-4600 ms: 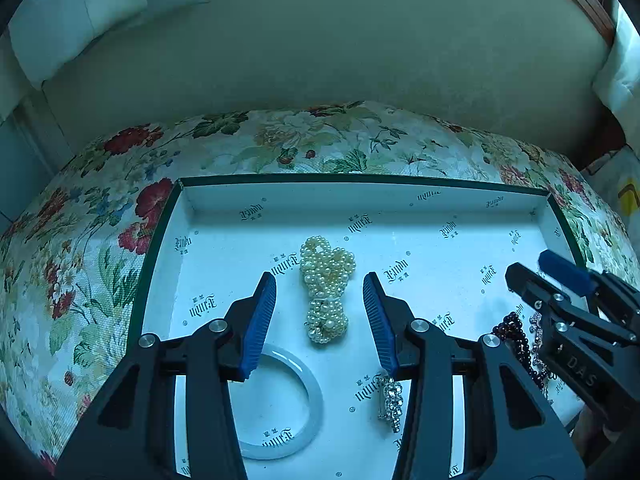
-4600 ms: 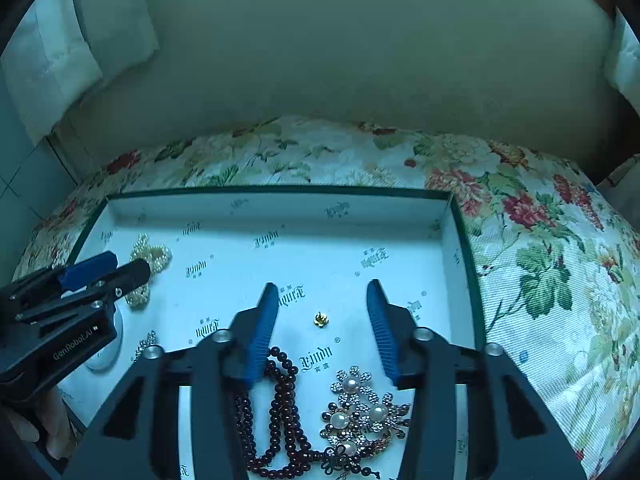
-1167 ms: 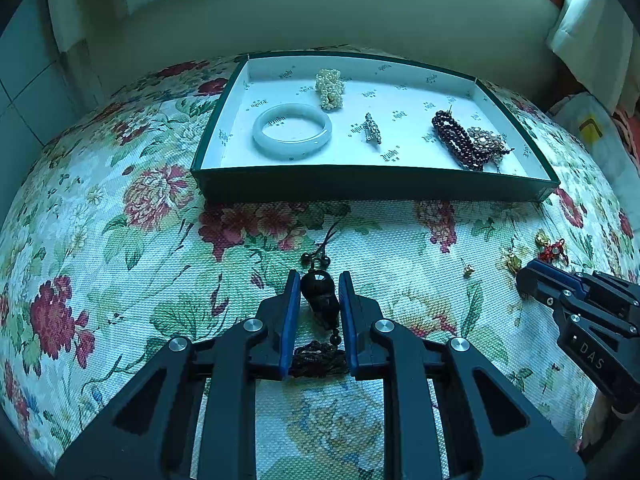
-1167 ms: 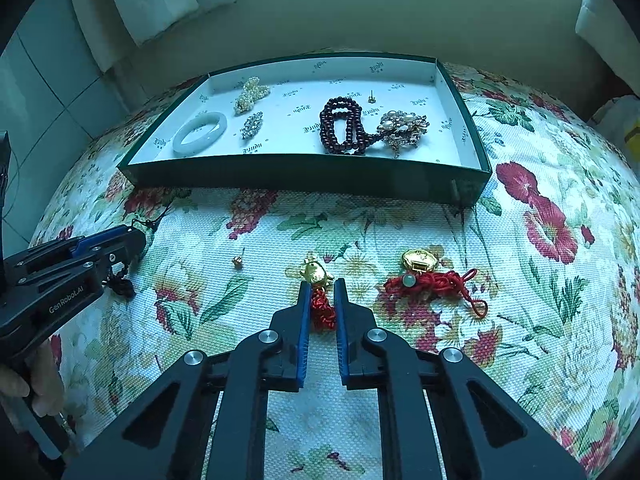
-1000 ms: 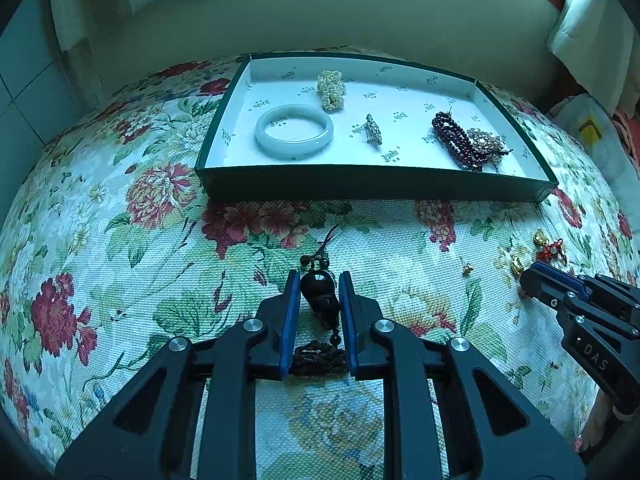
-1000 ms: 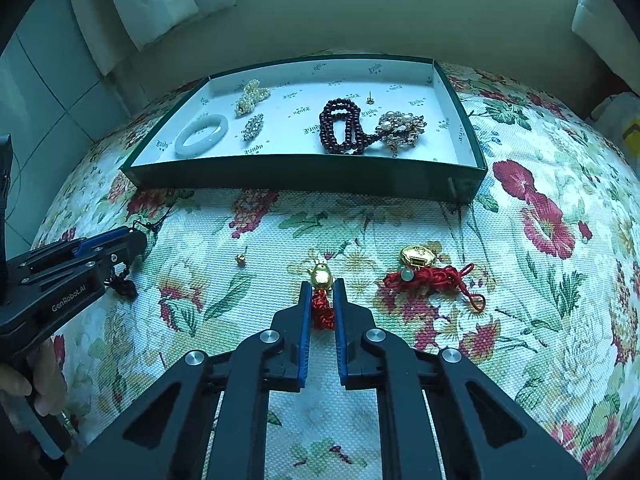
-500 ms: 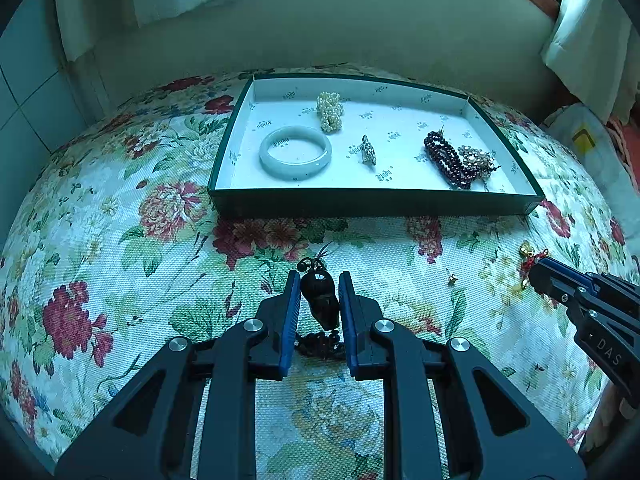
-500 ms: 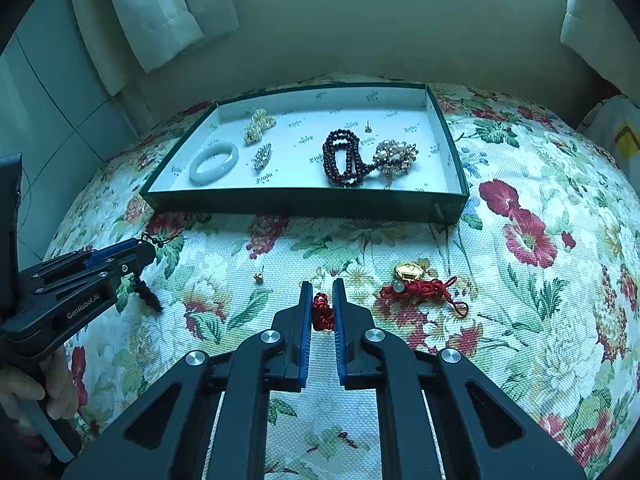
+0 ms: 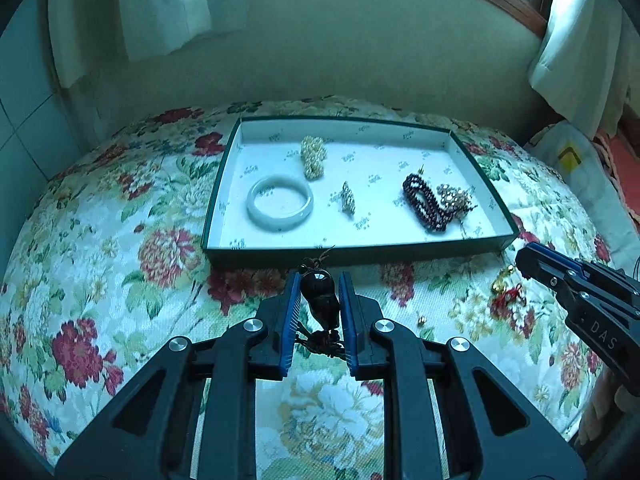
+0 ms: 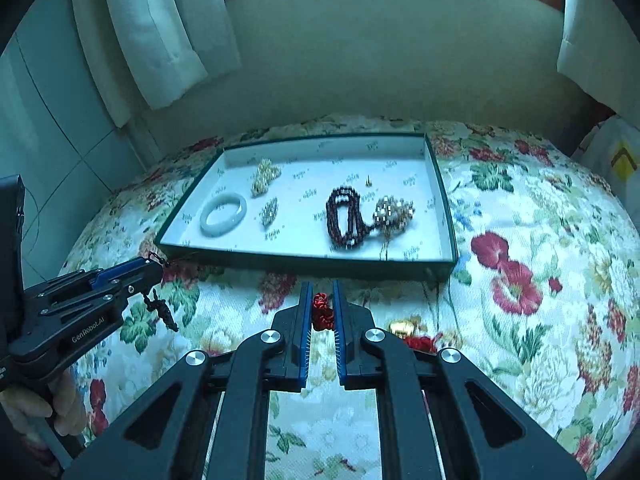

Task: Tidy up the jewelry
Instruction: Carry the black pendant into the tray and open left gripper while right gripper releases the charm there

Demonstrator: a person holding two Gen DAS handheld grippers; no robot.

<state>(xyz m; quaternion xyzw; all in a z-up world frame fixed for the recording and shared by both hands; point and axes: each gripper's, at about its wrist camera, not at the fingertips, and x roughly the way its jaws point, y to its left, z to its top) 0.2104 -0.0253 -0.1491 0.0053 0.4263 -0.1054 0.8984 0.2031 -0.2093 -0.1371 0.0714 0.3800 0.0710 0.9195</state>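
Note:
My left gripper (image 9: 319, 289) is shut on a dark bead pendant (image 9: 320, 300) with a tassel and holds it above the floral cloth, just short of the green tray (image 9: 352, 254). My right gripper (image 10: 319, 300) is shut on a red knotted charm (image 10: 321, 312), lifted in front of the tray (image 10: 304, 262). The tray holds a white bangle (image 9: 279, 208), a pearl piece (image 9: 313, 157), a small brooch (image 9: 348, 198), dark red beads (image 9: 424, 206) and a pearl flower brooch (image 9: 454, 200). The left gripper also shows in the right wrist view (image 10: 154, 270), tassel hanging below.
On the cloth lie a second gold and red charm (image 10: 412, 334), also in the left wrist view (image 9: 506, 294), and a small gold stud (image 9: 421, 321). A wall and curtains stand behind the tray. A bag (image 9: 572, 160) sits at the right.
Both grippers have risen off the cloth with their pieces and pulled back, so the tray looks smaller and farther. The tassel now hangs free under the left gripper.

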